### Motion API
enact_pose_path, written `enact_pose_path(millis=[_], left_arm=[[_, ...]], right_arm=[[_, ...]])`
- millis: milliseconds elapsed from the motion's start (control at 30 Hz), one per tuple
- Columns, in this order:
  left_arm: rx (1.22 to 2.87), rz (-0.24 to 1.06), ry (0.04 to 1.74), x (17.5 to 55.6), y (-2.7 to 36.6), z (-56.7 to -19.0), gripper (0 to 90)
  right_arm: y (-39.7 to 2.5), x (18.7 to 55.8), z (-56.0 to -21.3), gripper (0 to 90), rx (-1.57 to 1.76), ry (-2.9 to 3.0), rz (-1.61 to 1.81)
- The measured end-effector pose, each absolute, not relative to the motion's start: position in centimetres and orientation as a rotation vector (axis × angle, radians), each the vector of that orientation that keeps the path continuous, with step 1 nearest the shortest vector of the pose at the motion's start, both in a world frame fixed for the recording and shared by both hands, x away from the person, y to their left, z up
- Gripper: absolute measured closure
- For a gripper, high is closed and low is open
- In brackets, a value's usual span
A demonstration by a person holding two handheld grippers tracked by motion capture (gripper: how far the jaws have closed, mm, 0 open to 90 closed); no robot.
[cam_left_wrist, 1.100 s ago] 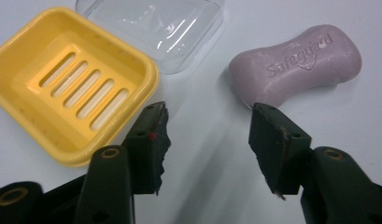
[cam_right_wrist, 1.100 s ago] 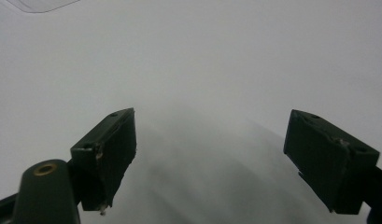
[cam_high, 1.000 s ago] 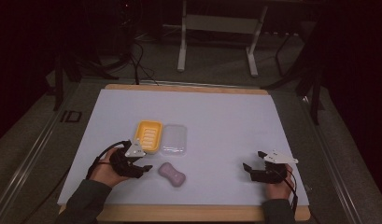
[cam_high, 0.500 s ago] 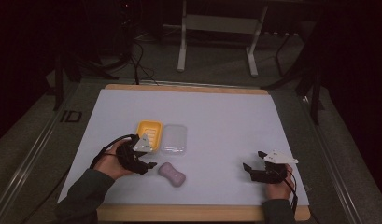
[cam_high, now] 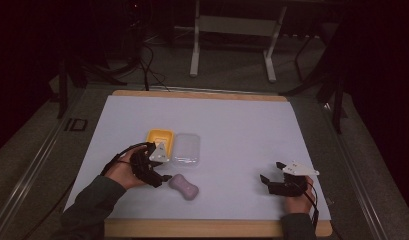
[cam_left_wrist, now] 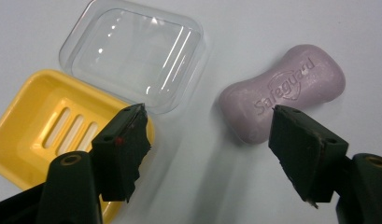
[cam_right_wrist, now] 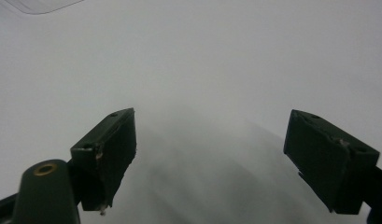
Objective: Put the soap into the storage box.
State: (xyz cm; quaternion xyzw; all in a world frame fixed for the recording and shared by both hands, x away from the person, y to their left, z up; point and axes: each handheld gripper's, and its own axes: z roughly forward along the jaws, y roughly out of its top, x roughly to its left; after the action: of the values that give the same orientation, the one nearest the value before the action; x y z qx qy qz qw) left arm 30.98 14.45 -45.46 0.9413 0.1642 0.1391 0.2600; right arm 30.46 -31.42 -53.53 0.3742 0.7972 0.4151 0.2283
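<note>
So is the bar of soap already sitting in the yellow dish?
No, the soap lies on the bare table beside the yellow dish, whose slotted bottom holds nothing.

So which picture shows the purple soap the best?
The left gripper view: the purple soap is close and sharp there, so you can read "Safeguard" stamped on it, just beyond the open left tool. In the high view the soap is a small, dim pink shape near that tool. The right gripper view faces bare white table.
</note>
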Motion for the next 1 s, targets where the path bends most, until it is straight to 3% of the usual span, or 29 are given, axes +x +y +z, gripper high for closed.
enact_pose_path(millis=[1000], left_arm=[[2.624,0.325,0.305,31.3,11.6,-45.6,28.6]], right_arm=[[-31.4,30.4,-53.5,16.8,1.027,2.195,1.143]])
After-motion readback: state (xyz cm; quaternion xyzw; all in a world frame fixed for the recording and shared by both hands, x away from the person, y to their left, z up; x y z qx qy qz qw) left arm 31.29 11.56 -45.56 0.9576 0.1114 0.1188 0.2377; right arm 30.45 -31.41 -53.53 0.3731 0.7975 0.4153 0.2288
